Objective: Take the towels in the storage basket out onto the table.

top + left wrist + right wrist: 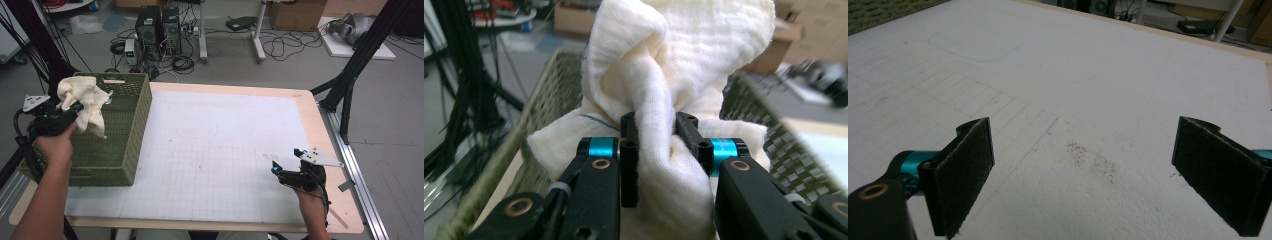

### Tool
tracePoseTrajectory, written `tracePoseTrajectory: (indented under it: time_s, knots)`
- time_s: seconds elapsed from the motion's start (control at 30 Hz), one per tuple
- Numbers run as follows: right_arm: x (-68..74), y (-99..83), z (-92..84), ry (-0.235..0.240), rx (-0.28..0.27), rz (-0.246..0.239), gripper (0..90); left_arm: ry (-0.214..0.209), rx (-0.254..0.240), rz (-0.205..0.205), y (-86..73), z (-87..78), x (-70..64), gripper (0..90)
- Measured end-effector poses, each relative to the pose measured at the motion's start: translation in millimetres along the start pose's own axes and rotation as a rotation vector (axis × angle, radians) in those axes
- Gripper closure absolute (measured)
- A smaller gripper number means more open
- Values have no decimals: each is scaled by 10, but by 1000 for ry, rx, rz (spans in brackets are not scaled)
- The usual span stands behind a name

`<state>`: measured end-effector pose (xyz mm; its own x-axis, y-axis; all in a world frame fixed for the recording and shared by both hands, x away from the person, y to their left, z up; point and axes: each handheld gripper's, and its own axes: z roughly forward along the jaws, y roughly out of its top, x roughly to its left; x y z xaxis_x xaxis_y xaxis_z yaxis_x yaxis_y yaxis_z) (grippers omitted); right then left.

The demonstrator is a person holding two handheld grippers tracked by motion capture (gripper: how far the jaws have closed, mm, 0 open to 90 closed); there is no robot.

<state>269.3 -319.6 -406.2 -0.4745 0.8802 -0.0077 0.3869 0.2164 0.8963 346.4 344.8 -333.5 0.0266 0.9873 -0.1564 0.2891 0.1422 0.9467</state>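
Note:
A cream cloth (85, 102) hangs bunched above the olive green basket (131, 135) at the table's left edge. My left gripper (75, 109) is shut on the cloth and holds it over the basket's opening. In the left gripper view the cloth (674, 65) is pinched between the two black jaws, with folds rising above them and spilling below; my left gripper (656, 137) has the basket's woven rim (784, 145) behind it. My right gripper (286, 161) rests low over the white mat at the front right, open. Its pads (965, 172) stand wide apart with nothing between them.
A white gridded mat (215, 150) covers the wooden table (310, 107). A faint dark smudge (1093, 160) marks the mat ahead of my right gripper. Black stand legs (350, 75) rise at the right, and computers and cables (160, 30) lie on the floor beyond the table.

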Motion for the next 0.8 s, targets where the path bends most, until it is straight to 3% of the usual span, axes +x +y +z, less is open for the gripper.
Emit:
tracePoseTrajectory:
  time_s: [0.1,0.4,0.6,0.63,0.67,0.8]
  knots:
    - [1,-1,-4,-1,1,1,91,-46,-61,-4,93,-97,-61,741]
    - [8,9,7,8,3,-1,91,-107,-139,42,261,-249,-244,741]
    - [10,12,18,3,22,1,91,-180,-187,69,379,-353,-458,741]
    - [12,12,21,6,20,1,91,-210,-199,79,406,-377,-547,740]
    - [12,13,21,7,18,-1,91,-210,-199,79,406,-377,-547,740]
    - [-2,13,13,30,2,54,90,-253,-219,95,470,-411,-711,740]
